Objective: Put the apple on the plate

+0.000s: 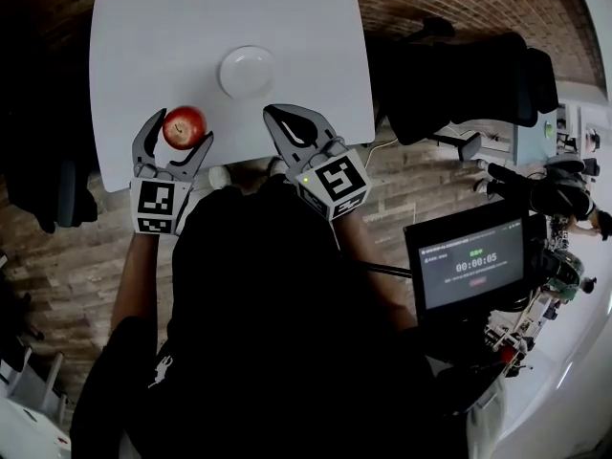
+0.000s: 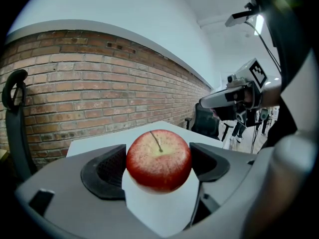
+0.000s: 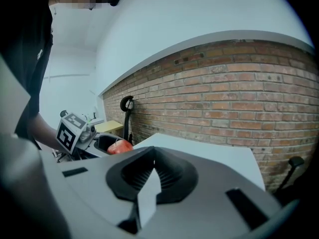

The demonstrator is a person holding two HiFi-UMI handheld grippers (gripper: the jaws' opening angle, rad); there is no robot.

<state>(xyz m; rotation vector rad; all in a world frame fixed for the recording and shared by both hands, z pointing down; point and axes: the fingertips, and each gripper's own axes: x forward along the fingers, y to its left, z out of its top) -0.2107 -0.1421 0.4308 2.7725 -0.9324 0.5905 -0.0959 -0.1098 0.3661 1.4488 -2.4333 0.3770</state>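
Observation:
A red apple (image 1: 185, 127) sits between the fingers of my left gripper (image 1: 182, 128), which is shut on it over the front left part of the white table (image 1: 316, 55). In the left gripper view the apple (image 2: 158, 158) fills the gap between the jaws, stem up. The white plate (image 1: 247, 71) lies empty on the table, a little beyond and to the right of the apple. My right gripper (image 1: 273, 113) hovers at the table's front edge, just right of the plate, jaws shut on nothing. From the right gripper view the apple (image 3: 119, 147) shows far to the left.
Black office chairs (image 1: 459, 84) stand right of the table, and another chair (image 1: 57, 199) stands to its left. A screen with a timer (image 1: 473, 261) is at the lower right. The floor is brick (image 1: 57, 266). A brick wall (image 2: 89, 83) rises behind the table.

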